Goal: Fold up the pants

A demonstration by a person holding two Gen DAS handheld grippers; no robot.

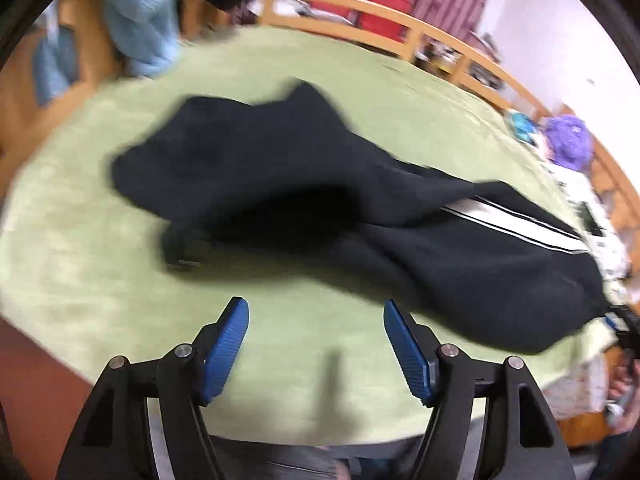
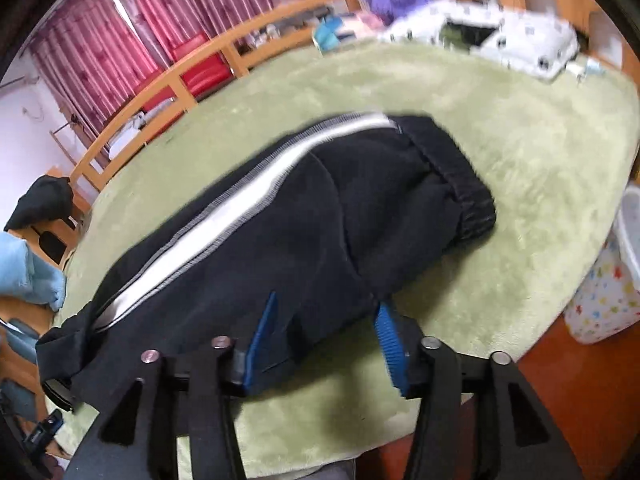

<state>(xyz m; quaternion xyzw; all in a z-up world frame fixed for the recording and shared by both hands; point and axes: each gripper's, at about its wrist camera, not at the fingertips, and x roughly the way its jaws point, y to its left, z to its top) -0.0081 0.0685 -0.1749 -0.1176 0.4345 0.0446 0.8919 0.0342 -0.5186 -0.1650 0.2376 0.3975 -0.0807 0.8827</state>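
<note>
Black pants point(image 1: 304, 188) with a white side stripe point(image 1: 516, 224) lie rumpled on a green fleece blanket point(image 1: 100, 260). My left gripper point(image 1: 316, 308) is open and empty, just short of the pants' near edge. In the right wrist view the pants point(image 2: 320, 216) lie lengthwise with the stripe point(image 2: 224, 220) on the left and the elastic waistband point(image 2: 468, 196) at the far end. My right gripper point(image 2: 326, 308) is open, its blue fingers point(image 2: 266, 328) straddling the near edge of the fabric. Both views are motion-blurred.
A wooden rail point(image 1: 400, 20) runs along the blanket's far side, with red curtains point(image 2: 132, 28) behind. Light blue cloth point(image 1: 140, 12) lies at the far left. A purple fuzzy item point(image 1: 568, 140) and white patterned bedding point(image 2: 500, 36) sit at one end. A star-patterned bag point(image 2: 604, 296) stands beside the bed.
</note>
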